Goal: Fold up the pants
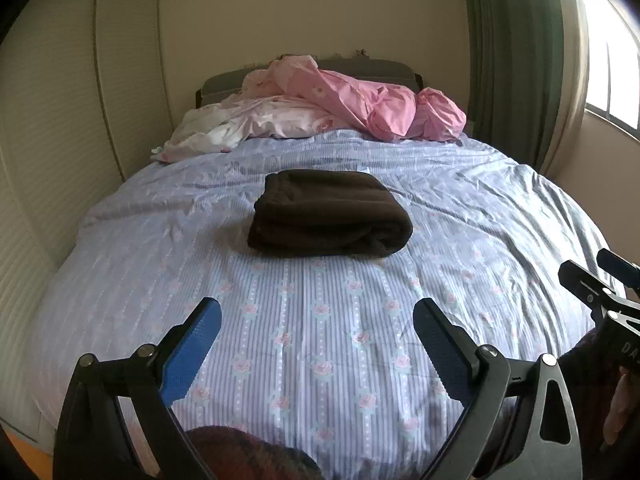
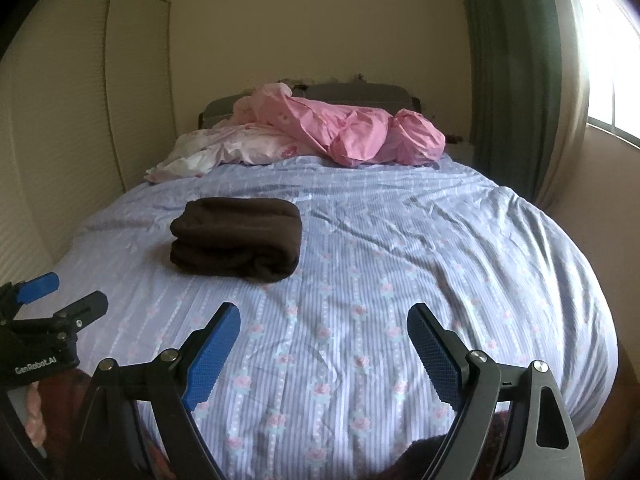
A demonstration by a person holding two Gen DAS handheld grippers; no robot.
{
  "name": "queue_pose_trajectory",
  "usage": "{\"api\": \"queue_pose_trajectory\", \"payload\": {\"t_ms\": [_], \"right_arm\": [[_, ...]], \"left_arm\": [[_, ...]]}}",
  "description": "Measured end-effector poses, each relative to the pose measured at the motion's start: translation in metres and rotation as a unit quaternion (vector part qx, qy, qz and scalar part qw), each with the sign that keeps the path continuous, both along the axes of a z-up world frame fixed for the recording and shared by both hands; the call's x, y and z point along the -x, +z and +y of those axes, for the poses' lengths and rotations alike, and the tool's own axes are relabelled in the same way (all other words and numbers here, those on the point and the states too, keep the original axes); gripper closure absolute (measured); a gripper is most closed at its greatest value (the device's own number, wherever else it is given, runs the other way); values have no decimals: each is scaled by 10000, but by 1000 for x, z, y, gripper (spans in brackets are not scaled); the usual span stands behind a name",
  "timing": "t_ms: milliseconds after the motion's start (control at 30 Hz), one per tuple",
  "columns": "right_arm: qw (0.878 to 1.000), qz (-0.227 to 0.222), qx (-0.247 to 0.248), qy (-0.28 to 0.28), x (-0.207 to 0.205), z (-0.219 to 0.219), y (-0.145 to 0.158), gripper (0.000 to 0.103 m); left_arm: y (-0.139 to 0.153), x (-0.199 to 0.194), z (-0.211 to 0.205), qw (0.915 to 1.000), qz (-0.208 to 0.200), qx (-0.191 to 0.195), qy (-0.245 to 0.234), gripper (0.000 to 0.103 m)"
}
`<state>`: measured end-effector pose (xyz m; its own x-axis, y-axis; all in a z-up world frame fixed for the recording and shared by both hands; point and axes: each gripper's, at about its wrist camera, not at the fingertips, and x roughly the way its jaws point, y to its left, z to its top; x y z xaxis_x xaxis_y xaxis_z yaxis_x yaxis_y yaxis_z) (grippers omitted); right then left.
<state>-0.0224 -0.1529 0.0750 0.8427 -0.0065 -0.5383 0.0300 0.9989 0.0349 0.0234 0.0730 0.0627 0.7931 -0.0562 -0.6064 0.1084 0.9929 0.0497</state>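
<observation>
Wrist views: left tongs [image 1: 318,314] and right tongs [image 2: 324,320] spread wide, empty, short of folded pants [image 1: 330,214].

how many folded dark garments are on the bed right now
1: the folded brown pants lie mid-bed on the striped cover, beyond both open claws. The pink bedding pile at the headboard could hide more.

The left claw [image 2: 66,294] has "GenRobot.AI" printed in white on its black body. The right claw [image 1: 600,270] shows only the letters "DA". Nothing else is readable.
</observation>
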Motion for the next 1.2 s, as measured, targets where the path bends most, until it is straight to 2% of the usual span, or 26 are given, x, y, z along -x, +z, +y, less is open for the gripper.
{"api": "queue_pose_trajectory", "payload": {"t_ms": [433, 833, 967, 1200], "right_arm": [[10000, -9, 44, -25, 3, 1, 4, 17], [10000, -54, 62, -10, 7, 0, 7, 17], [10000, -45, 65, -7, 7, -1, 8, 17], [10000, -45, 72, -17, 8, 0, 8, 17]], "left_arm": [[6, 10, -3, 9998, 73, 72, -162, 4], [6, 12, -8, 9998, 139, -2, -116, 1], [6, 13, -11, 9997, 191, 81, -161, 1], [9, 14, -11, 9999, 108, 74, -87, 1]]}}
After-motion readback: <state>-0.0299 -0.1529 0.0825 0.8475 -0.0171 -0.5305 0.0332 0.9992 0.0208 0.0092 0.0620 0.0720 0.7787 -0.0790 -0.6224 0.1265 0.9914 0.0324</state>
